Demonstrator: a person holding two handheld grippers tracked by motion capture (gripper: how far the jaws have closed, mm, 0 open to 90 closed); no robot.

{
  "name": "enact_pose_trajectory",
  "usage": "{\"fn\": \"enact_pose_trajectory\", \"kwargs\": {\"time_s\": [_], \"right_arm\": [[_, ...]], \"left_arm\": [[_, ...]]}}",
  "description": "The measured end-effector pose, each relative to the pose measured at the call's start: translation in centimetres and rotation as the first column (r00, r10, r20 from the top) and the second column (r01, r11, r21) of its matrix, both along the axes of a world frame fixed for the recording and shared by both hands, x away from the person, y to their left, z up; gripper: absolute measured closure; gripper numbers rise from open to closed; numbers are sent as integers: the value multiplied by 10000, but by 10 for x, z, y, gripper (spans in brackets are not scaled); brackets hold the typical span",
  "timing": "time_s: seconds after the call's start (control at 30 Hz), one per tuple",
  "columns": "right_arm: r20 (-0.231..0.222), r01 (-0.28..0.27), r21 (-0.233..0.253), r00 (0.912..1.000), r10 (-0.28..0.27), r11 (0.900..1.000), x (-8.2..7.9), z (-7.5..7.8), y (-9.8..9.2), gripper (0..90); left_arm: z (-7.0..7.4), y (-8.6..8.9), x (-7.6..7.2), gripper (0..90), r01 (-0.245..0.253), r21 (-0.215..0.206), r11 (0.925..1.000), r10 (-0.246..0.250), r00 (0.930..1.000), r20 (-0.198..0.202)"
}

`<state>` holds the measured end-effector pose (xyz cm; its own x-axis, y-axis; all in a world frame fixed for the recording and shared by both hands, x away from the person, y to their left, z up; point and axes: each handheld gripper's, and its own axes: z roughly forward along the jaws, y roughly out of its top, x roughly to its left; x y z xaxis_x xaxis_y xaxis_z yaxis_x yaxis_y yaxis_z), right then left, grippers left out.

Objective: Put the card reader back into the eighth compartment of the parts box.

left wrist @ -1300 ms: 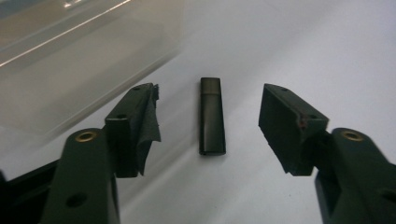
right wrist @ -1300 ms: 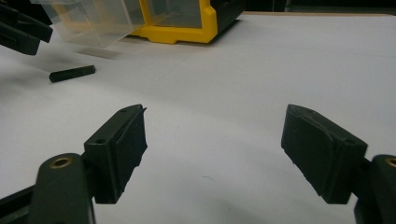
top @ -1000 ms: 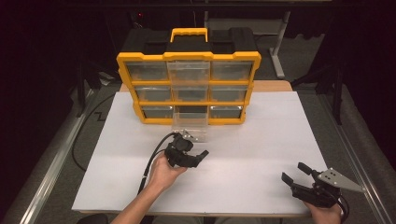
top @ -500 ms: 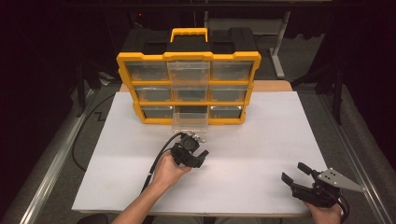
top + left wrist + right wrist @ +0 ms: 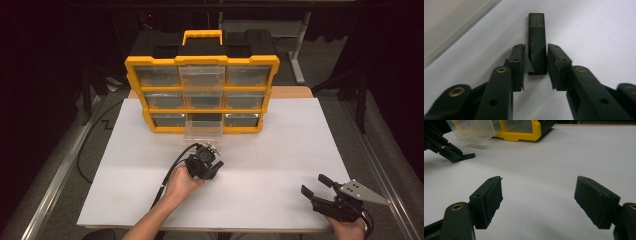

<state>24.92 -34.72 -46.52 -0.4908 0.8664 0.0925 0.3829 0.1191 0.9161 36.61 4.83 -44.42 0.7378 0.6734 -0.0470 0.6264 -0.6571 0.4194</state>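
Observation:
A small black stick (image 5: 536, 32) lies flat on the white table top (image 5: 280, 150). My left gripper (image 5: 535, 47) points down at it near the table's middle, its jaws drawn in close along both sides of the stick's near end. In the high view this left gripper (image 5: 212, 169) sits in a hand just in front of the organiser. The right gripper view shows the stick (image 5: 468, 156) poking out from the left gripper's tips. My right gripper (image 5: 314, 184) rests near the front right corner, wide open with nothing between its jaws (image 5: 539, 185).
A yellow and black drawer organiser (image 5: 150, 67) stands at the back middle of the table. Its clear bottom-centre drawer (image 5: 202, 131) is pulled well out toward the left gripper. The top-centre drawer (image 5: 202, 76) also juts forward. A black cable (image 5: 167, 180) trails from the left gripper.
The left gripper has crept slightly right and forward over the table. The right gripper has stayed put.

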Motion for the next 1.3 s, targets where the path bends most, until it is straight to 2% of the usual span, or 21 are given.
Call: {"fn": "enact_pose_trajectory", "kwargs": {"time_s": [0.07,0.3,0.83,1.07,1.3], "right_arm": [[2,-7,-16,10000,7,10000,0,0,0,227],[-11,-16,-3,10000,16,10000,0,0,0,228],[3,-16,16,10000,16,10000,0,0,0,228],[5,-25,1,10000,25,10000,0,0,0,228],[22,-20,-17,10000,20,10000,0,0,0,228]], "left_arm": [[0,0,-1,716,26,14,10000,-26,10000,26],[1,1,-2,723,194,136,9997,-195,9998,92],[18,7,-15,727,543,-397,9977,-524,9975,482],[30,15,-23,727,753,-817,9938,-694,9950,724],[37,17,-28,727,953,-1031,9901,-866,9925,861]]}}
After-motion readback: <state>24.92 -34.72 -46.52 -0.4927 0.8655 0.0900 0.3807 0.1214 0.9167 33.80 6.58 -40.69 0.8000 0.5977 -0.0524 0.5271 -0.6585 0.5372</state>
